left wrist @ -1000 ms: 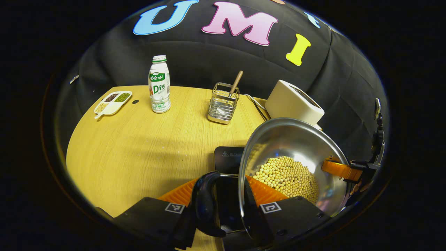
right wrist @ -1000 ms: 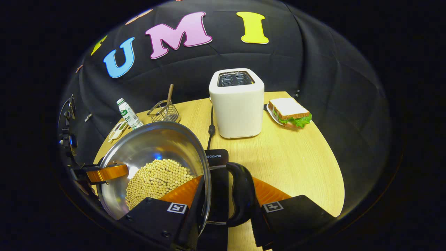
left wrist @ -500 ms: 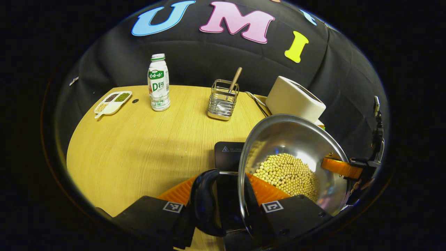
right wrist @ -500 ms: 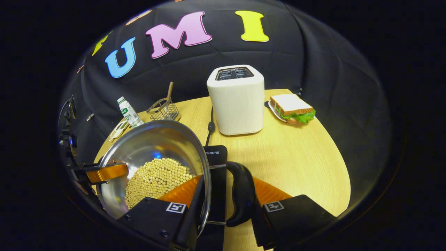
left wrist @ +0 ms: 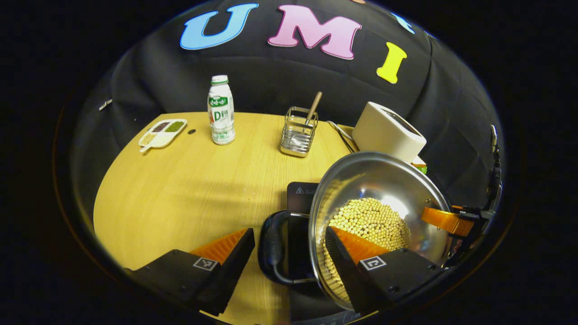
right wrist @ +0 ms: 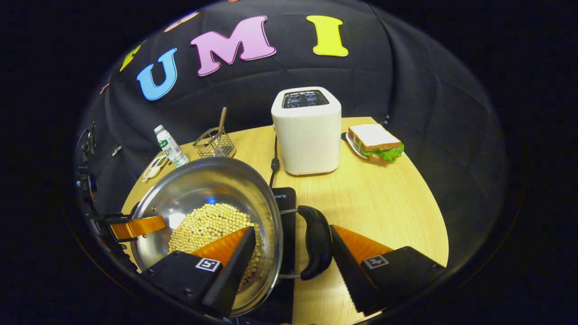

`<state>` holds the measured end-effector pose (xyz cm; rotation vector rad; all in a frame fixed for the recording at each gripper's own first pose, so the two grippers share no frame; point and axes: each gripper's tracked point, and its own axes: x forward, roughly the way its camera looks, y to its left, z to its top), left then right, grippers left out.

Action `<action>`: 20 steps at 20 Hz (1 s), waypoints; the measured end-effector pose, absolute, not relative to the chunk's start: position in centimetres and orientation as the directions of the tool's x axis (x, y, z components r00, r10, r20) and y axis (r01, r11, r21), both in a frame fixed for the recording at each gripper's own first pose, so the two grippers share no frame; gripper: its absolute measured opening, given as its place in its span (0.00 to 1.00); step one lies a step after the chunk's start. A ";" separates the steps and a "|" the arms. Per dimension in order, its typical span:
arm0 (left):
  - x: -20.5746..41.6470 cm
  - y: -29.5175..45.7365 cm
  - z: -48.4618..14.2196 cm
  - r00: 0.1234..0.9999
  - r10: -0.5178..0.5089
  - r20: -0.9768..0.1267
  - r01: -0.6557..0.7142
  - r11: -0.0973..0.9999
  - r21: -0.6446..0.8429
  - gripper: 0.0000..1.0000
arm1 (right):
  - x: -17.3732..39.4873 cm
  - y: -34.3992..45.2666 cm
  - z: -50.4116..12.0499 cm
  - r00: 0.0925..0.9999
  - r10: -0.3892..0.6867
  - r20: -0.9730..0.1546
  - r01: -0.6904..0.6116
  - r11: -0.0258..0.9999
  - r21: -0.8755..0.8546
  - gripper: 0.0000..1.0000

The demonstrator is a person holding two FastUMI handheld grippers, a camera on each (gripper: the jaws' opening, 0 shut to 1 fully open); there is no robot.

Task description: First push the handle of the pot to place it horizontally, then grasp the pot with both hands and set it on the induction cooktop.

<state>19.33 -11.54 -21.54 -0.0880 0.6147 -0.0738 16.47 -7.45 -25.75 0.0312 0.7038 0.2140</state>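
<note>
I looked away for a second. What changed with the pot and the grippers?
Both hand-held grippers opened and let go of the pot's handles: left, right. The pot now sits on the cooktop. Toaster and bottle stayed put.

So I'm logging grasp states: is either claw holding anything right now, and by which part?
Nothing is held. Both claws are open, each straddling a side handle of the pot without pressing on it.

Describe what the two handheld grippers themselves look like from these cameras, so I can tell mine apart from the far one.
Each gripper is a black blocky body with two wedge-shaped, ribbed fingers and a small square black-and-white marker on each finger block. The left gripper and right gripper look alike up close. Each view also shows the other gripper at its edge, on a dark frame.
</note>
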 end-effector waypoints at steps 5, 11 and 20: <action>15.2 -9.7 -14.1 0.898 -0.066 -0.434 0.057 0.998 -0.034 0.96 | 13.7 -7.9 -18.0 0.857 0.153 -0.491 -0.150 0.988 0.045 0.99; 7.2 -6.3 -4.3 0.982 -0.015 -0.190 0.026 0.998 0.058 0.96 | 9.1 -6.8 -7.5 0.971 0.108 -0.215 -0.125 0.990 -0.066 0.98; -7.6 -1.9 -0.3 0.994 0.109 0.018 -0.111 0.990 0.089 0.95 | -1.9 -7.7 -3.3 0.998 0.030 -0.061 -0.031 1.000 -0.002 0.99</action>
